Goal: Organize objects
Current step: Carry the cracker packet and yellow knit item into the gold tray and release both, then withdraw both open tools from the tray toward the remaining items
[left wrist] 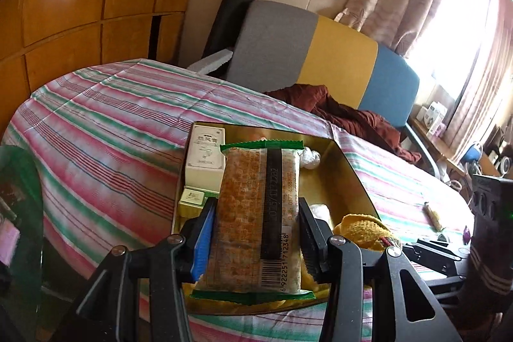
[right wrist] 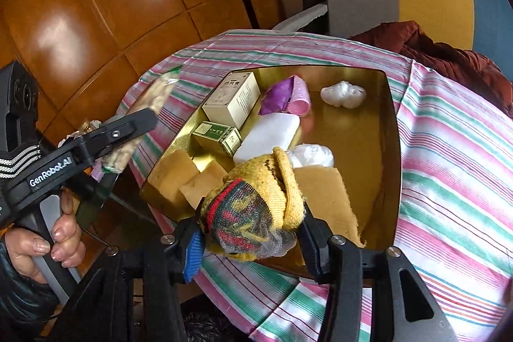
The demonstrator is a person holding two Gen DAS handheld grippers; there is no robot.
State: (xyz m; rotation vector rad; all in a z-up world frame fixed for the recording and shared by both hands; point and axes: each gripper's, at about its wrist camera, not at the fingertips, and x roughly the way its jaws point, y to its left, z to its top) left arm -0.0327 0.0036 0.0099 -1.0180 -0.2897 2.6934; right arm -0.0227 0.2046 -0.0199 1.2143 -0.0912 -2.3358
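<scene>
Boxes [right wrist: 232, 100], white packets [right wrist: 343, 94] crowding gold tray [right wrist: 389, 149], w/ sponge [right wrist: 267, 133].

**Hidden, cropped and blurred**

The clear, green-edged snack packet [left wrist: 256, 213] hides much of the shiny gold tray [left wrist: 349, 169] behind it. At the left edge a dark green shape [left wrist: 19, 213] is blurred beyond telling. The small objects on the far window shelf [left wrist: 433, 117] are too tiny to identify — and the person's hand [right wrist: 48, 239] is cropped.

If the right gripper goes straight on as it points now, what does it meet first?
Probably the gold metal tray: the right gripper, shut on a yellow knitted bundle, points down into it. Depth is unclear.
</scene>
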